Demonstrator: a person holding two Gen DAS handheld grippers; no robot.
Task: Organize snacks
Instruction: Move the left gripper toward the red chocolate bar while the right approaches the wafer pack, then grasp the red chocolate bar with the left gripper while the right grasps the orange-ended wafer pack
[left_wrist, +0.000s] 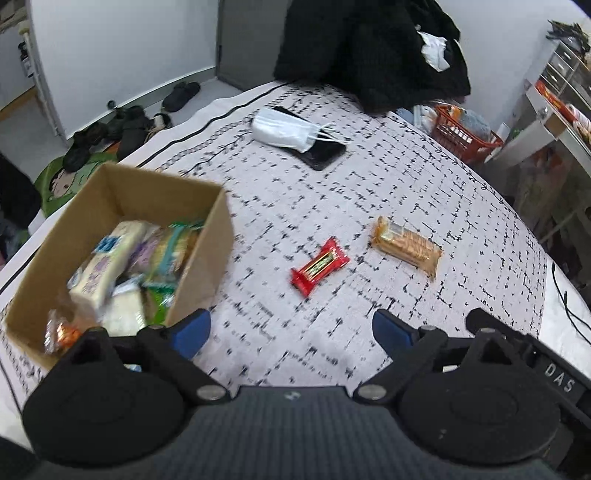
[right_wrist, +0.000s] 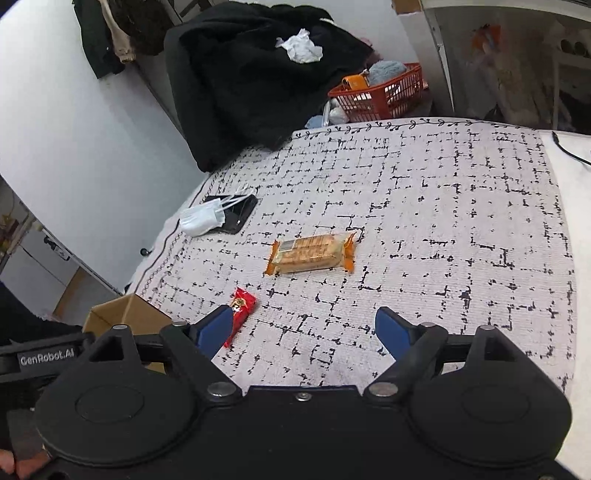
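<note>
Red candy bar (right_wrist: 241, 314) lies lengthwise beside the right tongs (right_wrist: 304, 328), nearer than the biscuit pack (right_wrist: 313, 254); both tongs gape empty.

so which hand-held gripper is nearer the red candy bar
Right. The right hand-held gripper has the red candy bar beside its left fingertip; the left hand-held gripper sits farther back, the bar ahead of it.

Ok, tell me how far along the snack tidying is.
Mostly done: the cardboard box already holds several wrapped snacks. Nothing is in hand: the left gripper and the right gripper are both open and empty above the tablecloth. Left to do: the red candy bar and the orange cracker pack lie loose on the cloth. The face mask and phone are not snacks.
</note>
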